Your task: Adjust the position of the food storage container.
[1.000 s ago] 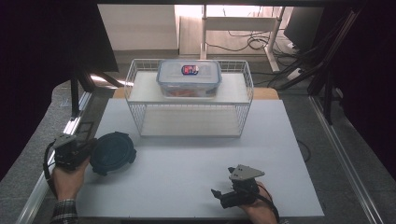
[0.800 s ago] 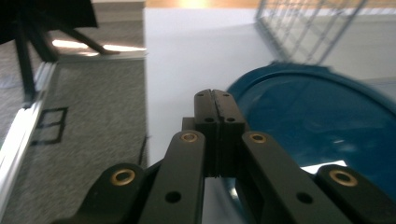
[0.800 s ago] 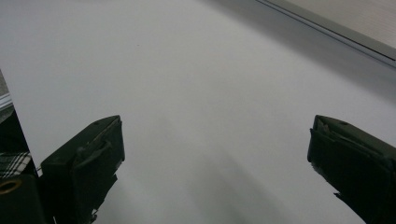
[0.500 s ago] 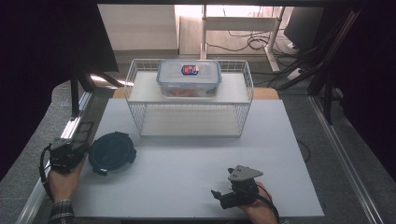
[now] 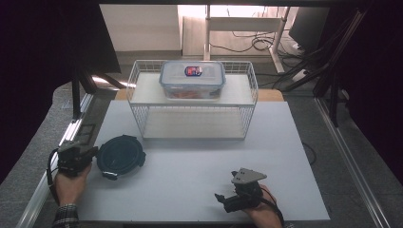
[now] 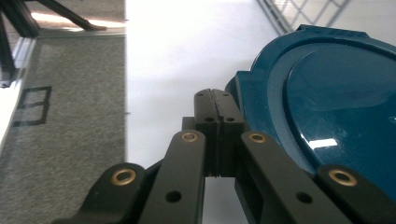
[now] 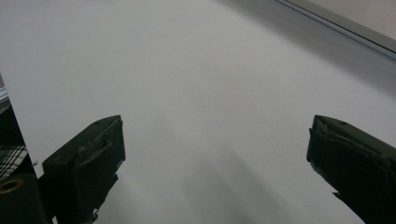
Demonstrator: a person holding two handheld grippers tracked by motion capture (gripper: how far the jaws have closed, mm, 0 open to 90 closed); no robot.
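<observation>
A round dark teal lid (image 5: 119, 154) lies flat on the white table at the front left. My left gripper (image 5: 81, 151) sits just left of it, at the table's edge. In the left gripper view its jaws (image 6: 215, 100) are pressed together with nothing between them, and the lid (image 6: 336, 93) lies close beside them on the right. My right gripper (image 5: 221, 198) rests on the table near the front edge, pointing left. Its jaws (image 7: 219, 154) stand wide open over bare white surface.
A white wire rack (image 5: 195, 118) stands at the back middle of the table. A clear lidded food box (image 5: 192, 78) sits on its top shelf. A grey carpeted strip and a metal rail (image 5: 71, 130) run along the table's left side.
My left hand has shifted slightly beside the lid. The lid and the right gripper have stayed where they were.
</observation>
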